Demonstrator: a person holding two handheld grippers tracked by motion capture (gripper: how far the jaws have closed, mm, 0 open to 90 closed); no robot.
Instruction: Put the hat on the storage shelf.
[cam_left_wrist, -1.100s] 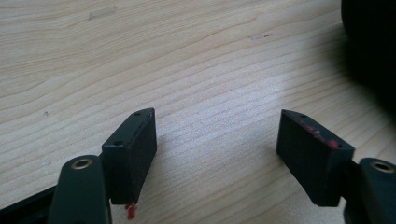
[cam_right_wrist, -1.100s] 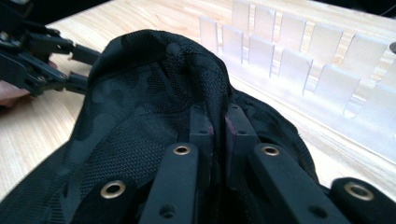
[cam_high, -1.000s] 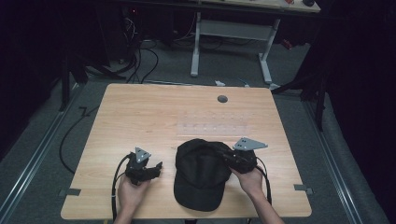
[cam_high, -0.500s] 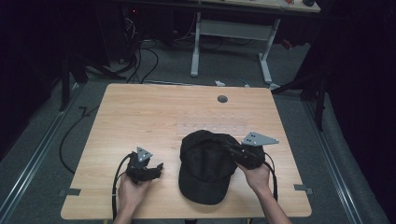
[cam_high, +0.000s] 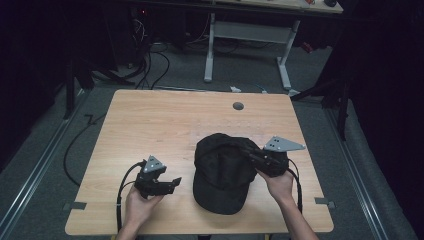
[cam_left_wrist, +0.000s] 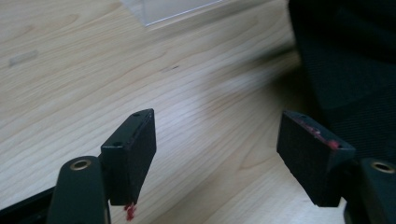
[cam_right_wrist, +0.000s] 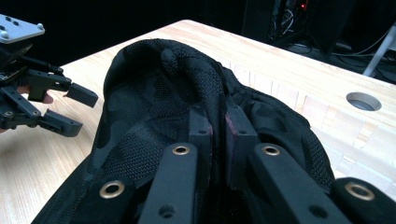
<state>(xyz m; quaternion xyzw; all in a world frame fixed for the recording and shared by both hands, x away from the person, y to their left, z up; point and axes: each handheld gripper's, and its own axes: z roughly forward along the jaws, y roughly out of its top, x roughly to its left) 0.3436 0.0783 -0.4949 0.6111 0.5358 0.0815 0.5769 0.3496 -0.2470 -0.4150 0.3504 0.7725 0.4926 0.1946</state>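
Wooden table (cam_high: 150, 120) is under everything, and on its left side near my edge my left gripper (cam_high: 172, 183) has its jaws wide apart with nothing between them, pointing toward the cap. Right of it, in the middle of the near part of the table, the black cap (cam_high: 220, 175) rests with its brim toward me and its crown pulled up at the right. On the right, my right gripper (cam_high: 248, 154) has its jaws pressed together on a fold of the cap fabric.
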